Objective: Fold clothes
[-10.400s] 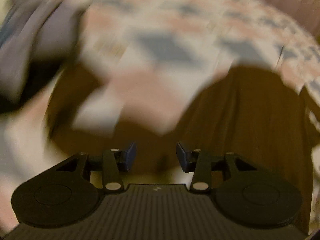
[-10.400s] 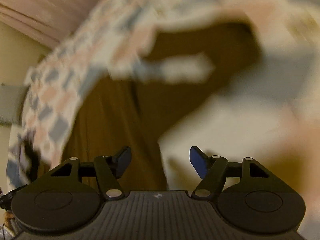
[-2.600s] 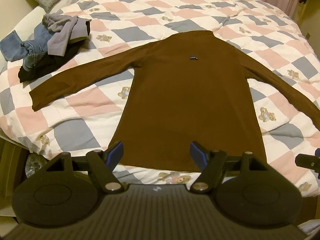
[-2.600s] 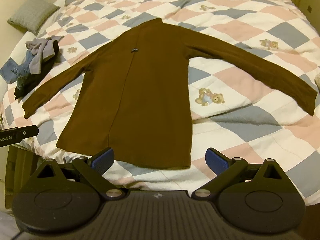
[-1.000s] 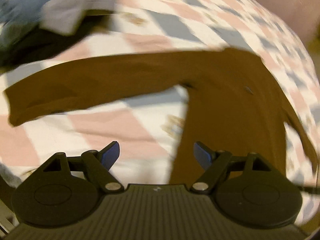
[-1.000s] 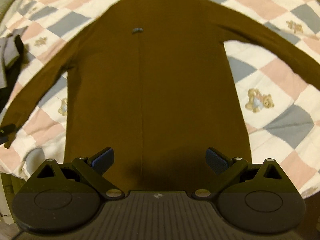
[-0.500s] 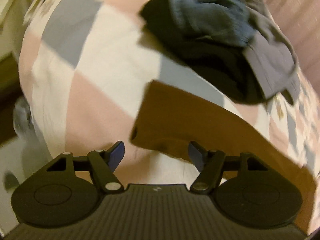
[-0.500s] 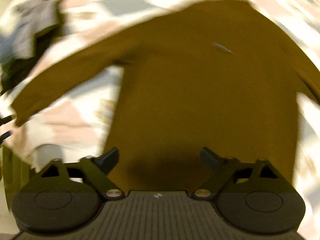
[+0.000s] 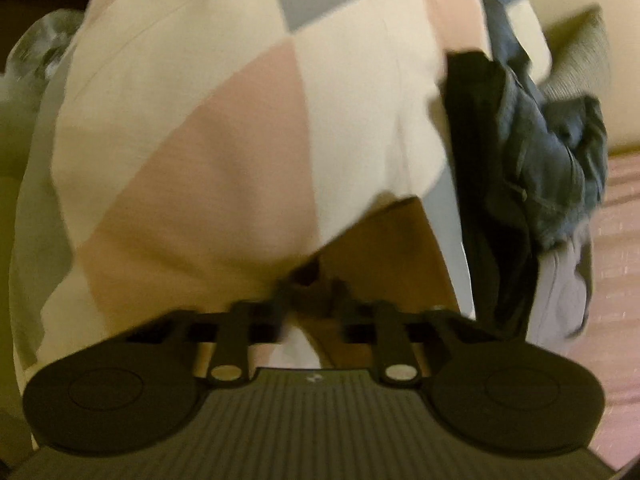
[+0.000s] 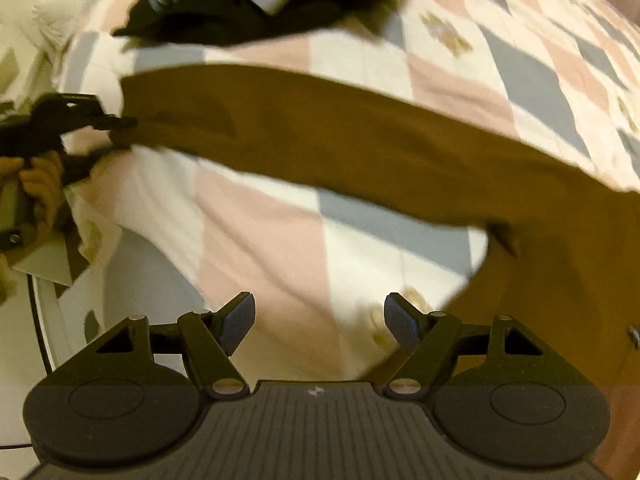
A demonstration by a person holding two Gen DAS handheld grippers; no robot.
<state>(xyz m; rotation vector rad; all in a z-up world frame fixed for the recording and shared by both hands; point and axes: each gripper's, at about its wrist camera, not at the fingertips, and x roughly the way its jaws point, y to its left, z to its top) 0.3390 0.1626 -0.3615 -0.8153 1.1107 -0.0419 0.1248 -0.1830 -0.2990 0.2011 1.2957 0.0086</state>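
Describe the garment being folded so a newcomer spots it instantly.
On the checked quilt of pink, grey and cream squares lies a brown long-sleeved top. Its sleeve runs toward the bed's edge, where the left gripper pinches the cuff. Unlike the crumpled dark and blue clothes pile beyond, it lies spread flat.

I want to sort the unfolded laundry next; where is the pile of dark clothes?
The pile of dark clothes lies at the top of the right wrist view, on the checked quilt just beyond the brown sleeve.
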